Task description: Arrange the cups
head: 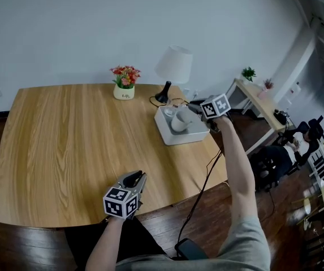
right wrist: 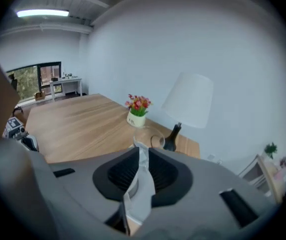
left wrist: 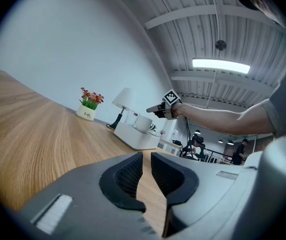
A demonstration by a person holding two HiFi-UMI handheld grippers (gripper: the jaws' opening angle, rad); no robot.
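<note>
A white cup [head: 179,121] hangs tilted just above the white tray [head: 191,136] at the table's far right. My right gripper [head: 192,109] is shut on the cup's wall; in the right gripper view that wall [right wrist: 142,184] stands pinched between the pads. A clear glass cup [right wrist: 150,141] stands just beyond it on the tray [head: 169,112]. My left gripper [head: 135,180] rests level near the table's front edge, far from the tray, its jaws shut [left wrist: 146,156] with nothing between them. From there the right gripper [left wrist: 153,110] and the white cup [left wrist: 143,123] show in the distance.
A small pot of red flowers [head: 124,91] and a white lamp [head: 172,66] stand at the table's far edge, and a black cable [head: 204,179] runs off the right side. A side table [head: 259,103] and seated people are beyond on the right.
</note>
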